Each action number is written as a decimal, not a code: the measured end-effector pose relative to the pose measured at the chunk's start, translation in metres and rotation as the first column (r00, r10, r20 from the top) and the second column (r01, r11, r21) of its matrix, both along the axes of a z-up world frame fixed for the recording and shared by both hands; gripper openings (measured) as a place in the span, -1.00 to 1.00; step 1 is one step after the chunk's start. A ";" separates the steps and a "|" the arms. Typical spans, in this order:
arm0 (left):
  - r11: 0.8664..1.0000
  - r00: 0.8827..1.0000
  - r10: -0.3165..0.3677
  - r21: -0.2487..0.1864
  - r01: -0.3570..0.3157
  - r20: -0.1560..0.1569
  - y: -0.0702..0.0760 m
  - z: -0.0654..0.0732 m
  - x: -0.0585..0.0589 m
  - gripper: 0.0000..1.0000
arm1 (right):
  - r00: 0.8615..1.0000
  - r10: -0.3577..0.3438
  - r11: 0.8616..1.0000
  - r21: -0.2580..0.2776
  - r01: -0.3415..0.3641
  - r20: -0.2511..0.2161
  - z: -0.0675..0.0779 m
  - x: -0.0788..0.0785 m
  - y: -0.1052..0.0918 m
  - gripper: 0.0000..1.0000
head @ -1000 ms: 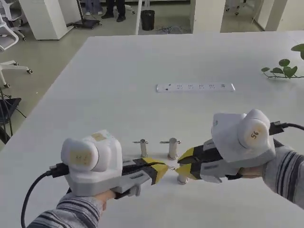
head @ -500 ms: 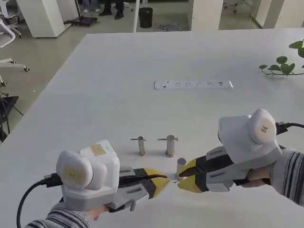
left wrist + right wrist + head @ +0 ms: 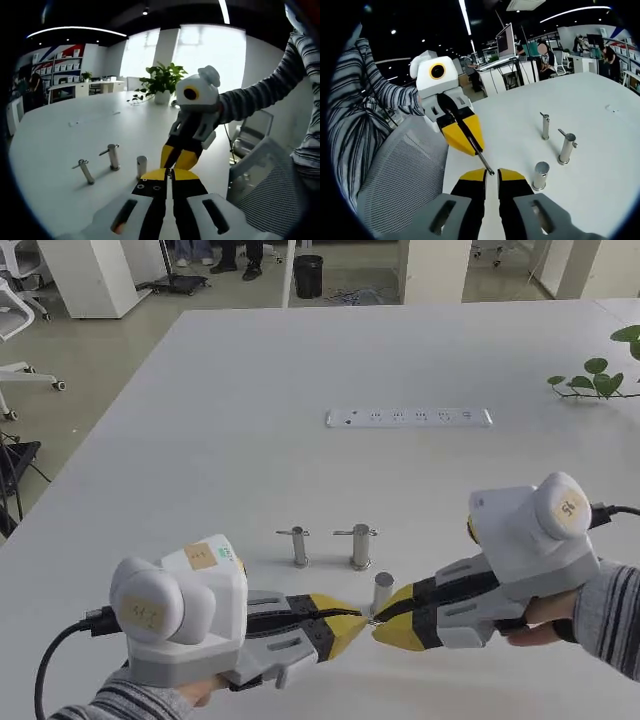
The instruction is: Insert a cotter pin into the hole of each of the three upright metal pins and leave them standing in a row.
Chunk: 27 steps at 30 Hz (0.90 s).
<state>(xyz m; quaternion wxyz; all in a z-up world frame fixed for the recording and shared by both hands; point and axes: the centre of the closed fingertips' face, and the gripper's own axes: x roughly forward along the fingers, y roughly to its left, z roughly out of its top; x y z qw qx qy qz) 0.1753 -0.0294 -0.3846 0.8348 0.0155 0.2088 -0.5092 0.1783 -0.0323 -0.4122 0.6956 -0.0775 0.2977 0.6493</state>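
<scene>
**Head view:** A wide white counter (image 3: 250, 390) carries a white power strip (image 3: 408, 418) far back. Leaves of a plant (image 3: 598, 378) show at the far right edge. Toward the near side, the left metal pin (image 3: 299, 548) and the middle metal pin (image 3: 361, 548) stand upright side by side. Each is crossed near its top by one of the fitted cotter pins (image 3: 286, 533). The bare metal pin (image 3: 382, 590) stands upright just nearer than the middle one and a little to its right. The left gripper (image 3: 358, 622) reaches in from the near left and the right gripper (image 3: 376, 625) from the near right. Their yellow tips almost meet just in front of the bare metal pin.

**Left gripper view:** This gripper's own jaws are drawn together to a thin slit. The right gripper's yellow tips point down at them, tip to tip. The three metal pins stand to the left, the bare one closest to the jaws.

**Right gripper view:** The loose cotter pin (image 3: 484, 161) sticks out as a thin dark rod from the left gripper's jaws, which are clamped on it. Its free end sits at the mouth of the right gripper's own jaws. Those jaws stand a narrow gap apart, and I cannot tell whether they pinch it. The bare metal pin (image 3: 539, 175) stands just right of these jaws, with the other two farther back.
</scene>
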 end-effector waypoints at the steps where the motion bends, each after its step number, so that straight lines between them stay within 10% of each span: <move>1: 1.000 1.000 0.000 0.000 0.000 0.000 0.000 0.000 0.000 -1.00 | 1.000 0.003 1.000 0.002 -0.003 0.004 0.001 0.000 0.000 -0.98; 12: 1.000 1.000 -0.006 0.006 0.006 -0.022 0.002 -0.004 -0.001 -1.00 | 0.996 0.062 0.997 -0.040 -0.059 0.062 0.002 -0.001 -0.001 -1.00; 27: 1.000 1.000 0.000 0.030 0.001 -0.023 0.000 -0.009 0.000 -0.95 | 0.954 0.194 0.976 -0.140 -0.166 0.227 -0.004 -0.004 -0.004 -1.00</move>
